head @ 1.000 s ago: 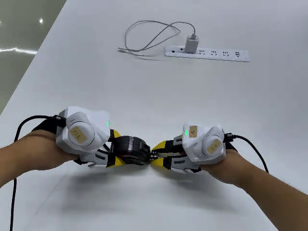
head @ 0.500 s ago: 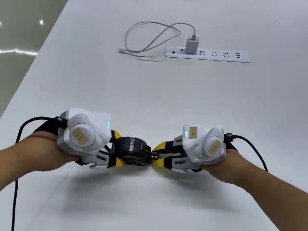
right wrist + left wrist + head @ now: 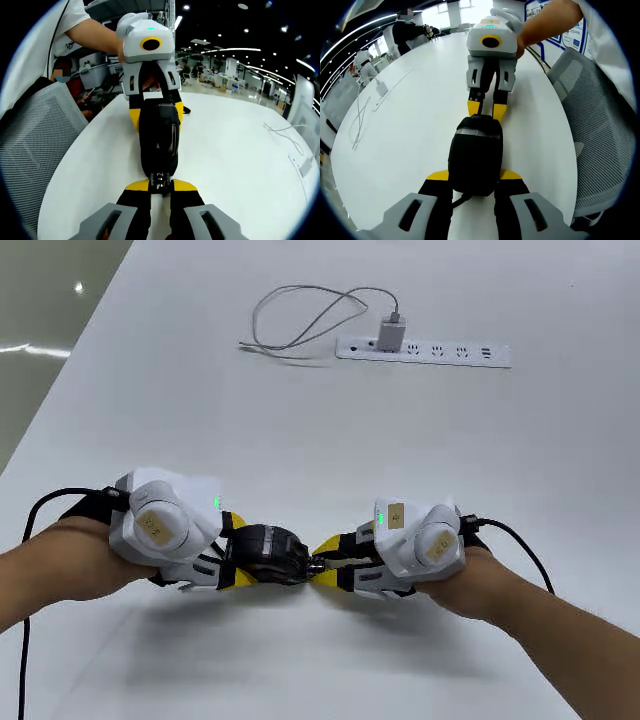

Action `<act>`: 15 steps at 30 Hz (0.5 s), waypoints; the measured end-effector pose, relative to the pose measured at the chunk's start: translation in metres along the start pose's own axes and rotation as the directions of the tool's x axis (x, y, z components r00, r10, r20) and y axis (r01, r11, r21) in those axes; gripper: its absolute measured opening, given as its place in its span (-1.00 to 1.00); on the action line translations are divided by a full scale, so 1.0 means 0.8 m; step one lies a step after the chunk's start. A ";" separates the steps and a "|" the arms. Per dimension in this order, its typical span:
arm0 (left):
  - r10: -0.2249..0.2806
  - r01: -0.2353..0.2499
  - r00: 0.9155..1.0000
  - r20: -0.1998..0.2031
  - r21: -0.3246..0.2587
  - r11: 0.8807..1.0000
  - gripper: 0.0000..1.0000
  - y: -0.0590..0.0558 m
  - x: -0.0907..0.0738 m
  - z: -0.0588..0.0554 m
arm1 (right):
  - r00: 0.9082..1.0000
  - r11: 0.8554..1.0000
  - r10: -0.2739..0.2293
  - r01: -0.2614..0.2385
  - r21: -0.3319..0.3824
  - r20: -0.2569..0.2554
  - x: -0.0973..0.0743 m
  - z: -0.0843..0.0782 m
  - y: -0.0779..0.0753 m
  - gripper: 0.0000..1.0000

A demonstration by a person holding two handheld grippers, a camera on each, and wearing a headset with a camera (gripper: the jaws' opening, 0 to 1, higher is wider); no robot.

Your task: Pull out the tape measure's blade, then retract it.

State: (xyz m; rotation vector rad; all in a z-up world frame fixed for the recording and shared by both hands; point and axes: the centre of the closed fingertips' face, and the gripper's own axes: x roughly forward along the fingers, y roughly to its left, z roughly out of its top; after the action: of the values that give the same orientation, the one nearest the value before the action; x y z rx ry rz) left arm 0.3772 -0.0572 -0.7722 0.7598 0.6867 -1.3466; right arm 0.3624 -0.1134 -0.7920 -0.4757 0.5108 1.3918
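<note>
A black tape measure (image 3: pixel 268 553) is held just above the white table between both grippers. My left gripper (image 3: pixel 234 558) is shut on its case (image 3: pixel 475 155), one yellow-tipped jaw on each side. My right gripper (image 3: pixel 325 567) faces it from the right and is shut on the small metal hook at the blade's end (image 3: pixel 161 181). The blade looks fully wound in; the hook sits against the case (image 3: pixel 159 131). In the left gripper view the right gripper (image 3: pixel 486 106) meets the case's far end, and in the right gripper view the left gripper (image 3: pixel 155 117) holds the case from behind.
A white power strip (image 3: pixel 422 350) with a plugged-in charger (image 3: pixel 389 332) and a looped white cable (image 3: pixel 300 318) lies at the far side of the table (image 3: pixel 300 430). The table's left edge (image 3: pixel 60 380) drops to a dark floor. A grey mesh chair (image 3: pixel 600 130) stands nearby.
Both grippers and the tape measure have stayed together; the left gripper has shifted slightly left and rolled a little. The head view has shifted a bit.
</note>
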 end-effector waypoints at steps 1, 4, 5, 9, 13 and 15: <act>0.000 0.000 1.000 -0.002 -0.001 1.000 -0.48 0.000 0.000 0.000 | 1.000 1.000 -0.001 0.001 0.001 -0.001 -0.001 -0.001 0.000 -0.81; 0.002 -0.002 1.000 0.000 -0.002 1.000 -0.48 0.000 0.000 0.000 | 1.000 1.000 -0.005 0.005 0.006 -0.007 -0.009 -0.006 0.000 -0.81; 0.001 -0.001 1.000 0.002 -0.003 1.000 -0.48 0.000 0.000 0.000 | 1.000 1.000 -0.006 0.006 0.006 -0.009 -0.012 -0.008 0.000 -0.81; -0.001 0.001 1.000 0.001 0.000 1.000 -0.47 0.000 0.000 0.001 | 1.000 1.000 -0.007 0.007 0.004 -0.022 -0.020 -0.015 -0.001 -0.81; -0.003 0.003 1.000 0.001 -0.001 1.000 -0.47 0.000 0.000 0.000 | 0.999 1.000 -0.013 0.013 0.001 -0.029 -0.027 -0.019 -0.001 -0.81; -0.003 0.003 1.000 0.002 -0.002 1.000 -0.47 0.000 0.000 0.000 | 0.999 1.000 -0.015 0.015 0.002 -0.032 -0.030 -0.021 -0.002 -0.81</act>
State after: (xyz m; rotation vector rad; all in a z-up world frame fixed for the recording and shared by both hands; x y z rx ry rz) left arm 0.3772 -0.0574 -0.7721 0.7561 0.6880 -1.3494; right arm 0.3600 -0.1427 -0.7906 -0.4999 0.5339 1.3712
